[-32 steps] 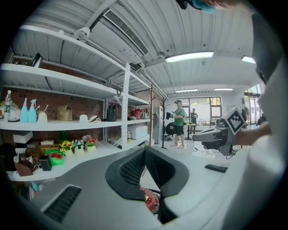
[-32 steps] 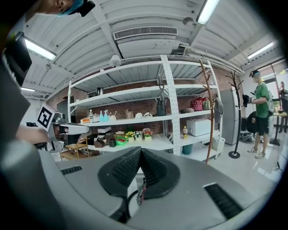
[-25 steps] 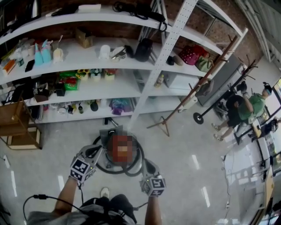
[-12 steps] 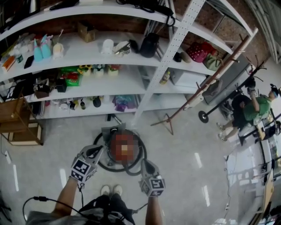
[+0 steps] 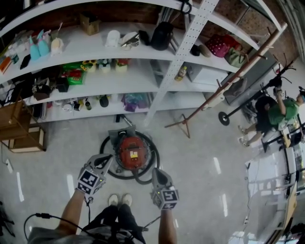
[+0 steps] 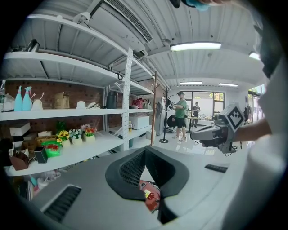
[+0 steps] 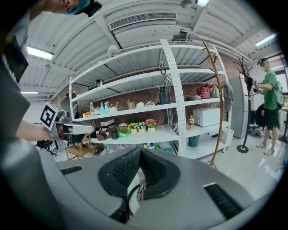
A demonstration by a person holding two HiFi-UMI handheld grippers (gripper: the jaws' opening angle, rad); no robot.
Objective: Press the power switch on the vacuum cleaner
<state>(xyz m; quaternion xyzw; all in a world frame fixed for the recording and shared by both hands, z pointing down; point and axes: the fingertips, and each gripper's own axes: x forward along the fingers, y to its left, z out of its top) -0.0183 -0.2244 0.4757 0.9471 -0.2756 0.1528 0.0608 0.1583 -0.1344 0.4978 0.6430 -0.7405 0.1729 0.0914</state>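
Red vacuum (image 5: 132,151) sits on the floor (image 5: 200,162); left gripper (image 5: 104,162) and right gripper (image 5: 158,174) hover near it. Only the gripper views reveal both jaws clenched, empty.

Setting read as a staged lab or studio hall, not a home. White metal shelving (image 5: 188,40) is set against a brick wall (image 5: 224,9) and stocked with mixed household props: spray bottles (image 5: 38,46), potted flowers (image 5: 102,66), bags (image 5: 162,34). Coat stands (image 5: 224,88) are placed on a glossy pale floor (image 5: 205,157). Strip lights (image 6: 195,46) and a ceiling air-conditioning unit (image 7: 144,21) are seen overhead. A second person (image 5: 281,112) is noted at the far right.
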